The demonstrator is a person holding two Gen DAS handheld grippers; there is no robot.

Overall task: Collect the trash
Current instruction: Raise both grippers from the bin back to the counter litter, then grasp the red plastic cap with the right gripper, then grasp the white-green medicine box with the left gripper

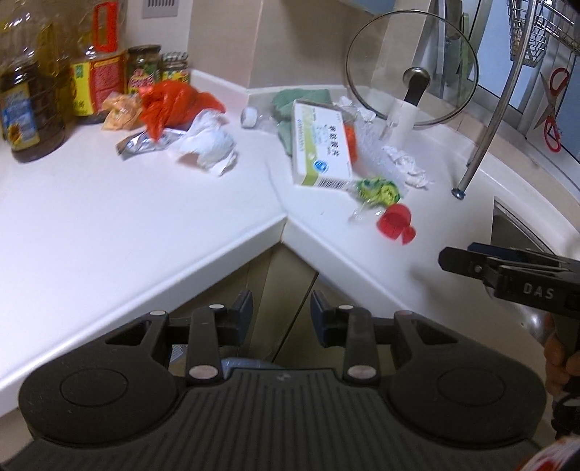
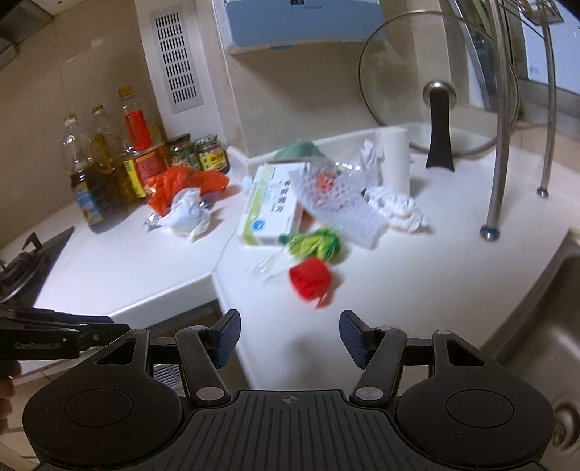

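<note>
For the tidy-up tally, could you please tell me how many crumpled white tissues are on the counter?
2: one tissue beside the orange bag on the left, another below the glass lid. More may hide under the pile.

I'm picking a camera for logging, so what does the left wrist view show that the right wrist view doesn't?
Only the left wrist view shows the red-handled scissors hanging at right. Only the right wrist view shows the gas stove and the blue wall appliance. Both show the medicine box, red cap, orange bag and glass lid.
</note>
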